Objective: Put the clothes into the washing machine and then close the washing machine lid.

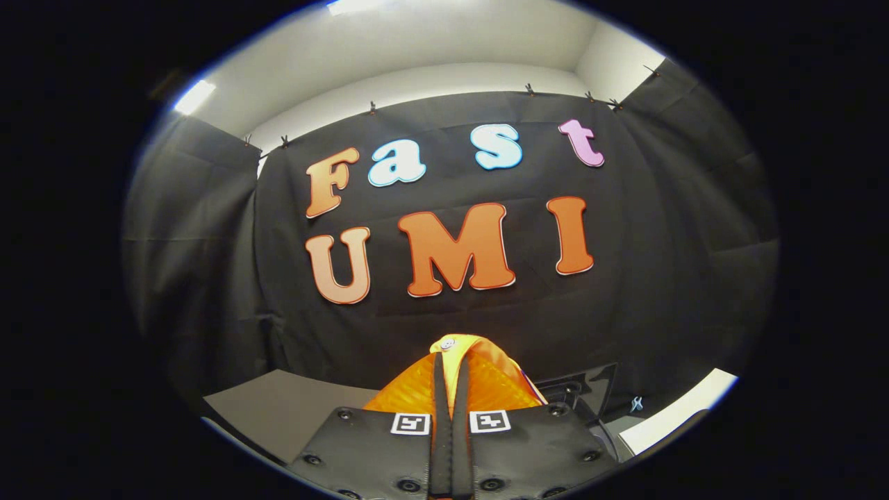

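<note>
My gripper (pixel 450 361) is raised and faces the booth's black wall. Its two black fingers (pixel 439 389) are pressed close together on an orange and yellow piece of clothing (pixel 486 382), which bulges out on both sides of them and carries a small white snap button at its top. To the right, just beyond the garment, a dark glossy part of the washing machine (pixel 590 389) shows; its opening and lid are hidden behind the garment and the fingers.
A grey table surface (pixel 292 410) lies below and to the left of the fingers. A white ledge (pixel 680 410) runs at the lower right. Black cloth walls close the booth on three sides.
</note>
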`<state>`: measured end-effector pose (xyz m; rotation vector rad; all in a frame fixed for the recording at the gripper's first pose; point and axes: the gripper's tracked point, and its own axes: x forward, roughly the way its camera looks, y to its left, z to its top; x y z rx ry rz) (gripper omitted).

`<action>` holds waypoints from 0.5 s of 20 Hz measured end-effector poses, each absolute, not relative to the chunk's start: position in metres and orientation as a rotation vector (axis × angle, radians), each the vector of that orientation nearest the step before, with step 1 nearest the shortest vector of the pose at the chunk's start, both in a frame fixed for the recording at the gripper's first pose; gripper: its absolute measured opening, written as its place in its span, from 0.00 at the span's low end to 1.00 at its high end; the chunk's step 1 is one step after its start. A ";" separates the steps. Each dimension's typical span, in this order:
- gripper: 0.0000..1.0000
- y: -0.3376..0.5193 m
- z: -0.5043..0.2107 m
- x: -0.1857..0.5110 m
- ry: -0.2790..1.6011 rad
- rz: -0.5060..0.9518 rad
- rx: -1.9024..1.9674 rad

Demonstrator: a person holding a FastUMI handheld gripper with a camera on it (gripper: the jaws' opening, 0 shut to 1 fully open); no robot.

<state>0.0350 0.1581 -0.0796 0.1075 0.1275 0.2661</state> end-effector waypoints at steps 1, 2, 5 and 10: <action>0.07 0.152 -0.089 0.038 0.135 0.256 0.106; 0.07 0.145 -0.096 0.040 0.145 0.248 0.104; 0.07 0.130 -0.123 0.050 0.182 0.226 0.101; 0.07 0.113 -0.172 0.064 0.256 0.212 0.096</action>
